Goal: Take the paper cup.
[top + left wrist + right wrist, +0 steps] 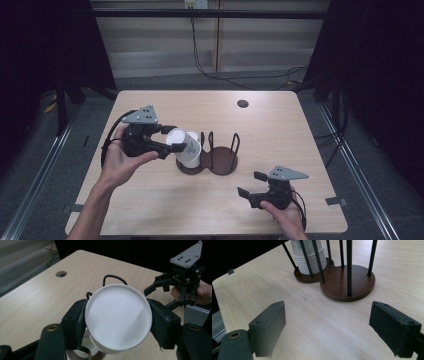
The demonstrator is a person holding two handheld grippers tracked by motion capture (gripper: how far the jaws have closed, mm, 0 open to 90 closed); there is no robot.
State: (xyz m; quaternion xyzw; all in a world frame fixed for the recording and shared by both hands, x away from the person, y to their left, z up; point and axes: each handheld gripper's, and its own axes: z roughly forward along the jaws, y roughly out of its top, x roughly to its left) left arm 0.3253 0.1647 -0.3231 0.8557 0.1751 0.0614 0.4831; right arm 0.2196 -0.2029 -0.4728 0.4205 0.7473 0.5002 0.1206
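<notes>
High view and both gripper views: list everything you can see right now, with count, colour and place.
Paper cup: one, white, clamped between the left gripper's pads, tilted above the holder.
Cup stack: one stack, white, in the holder's left ring.
Cup holder: one, dark brown double base with black rods, table centre; right ring bare.
Table: one, light wood, round hole near the far edge.
Cables: black, on the floor behind the table.
Left gripper: black, shut on the cup.
Right gripper: black, open, low at the near right.
</notes>
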